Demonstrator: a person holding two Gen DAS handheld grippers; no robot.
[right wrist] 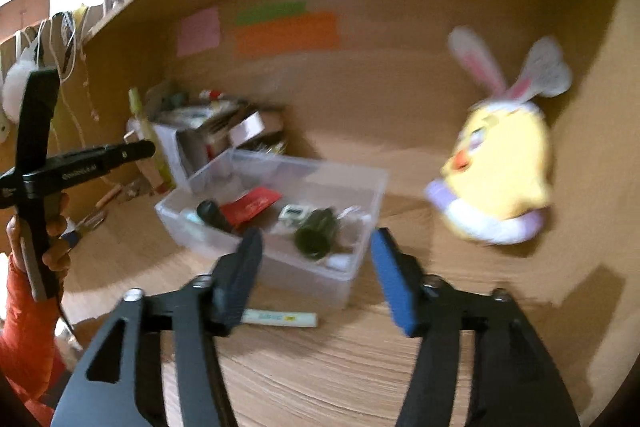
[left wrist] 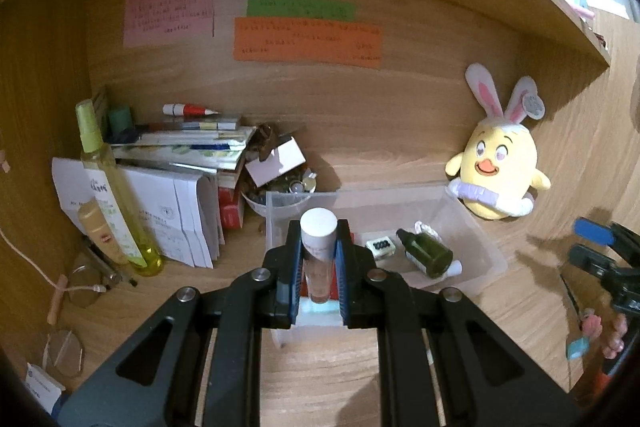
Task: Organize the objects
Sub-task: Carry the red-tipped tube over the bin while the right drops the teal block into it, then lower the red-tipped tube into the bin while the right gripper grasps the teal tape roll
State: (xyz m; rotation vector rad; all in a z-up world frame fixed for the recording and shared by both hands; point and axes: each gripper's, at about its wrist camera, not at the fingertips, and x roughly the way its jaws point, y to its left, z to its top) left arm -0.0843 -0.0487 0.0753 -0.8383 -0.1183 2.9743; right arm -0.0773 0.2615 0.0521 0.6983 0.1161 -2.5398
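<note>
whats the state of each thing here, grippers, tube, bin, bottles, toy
left gripper: shut on the tube
tube: upright, white cap on, held over the bin
right gripper: open, holding nothing
bin: open, no lid, partly filled
green bottle: lying in the bin
spray bottle: standing, capped
plush chick: upright against the wall

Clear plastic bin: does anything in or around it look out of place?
Yes. In the clear plastic bin, the dark green dropper bottle lies on its side. A white marker lies on the desk outside the bin, against its front wall.
</note>
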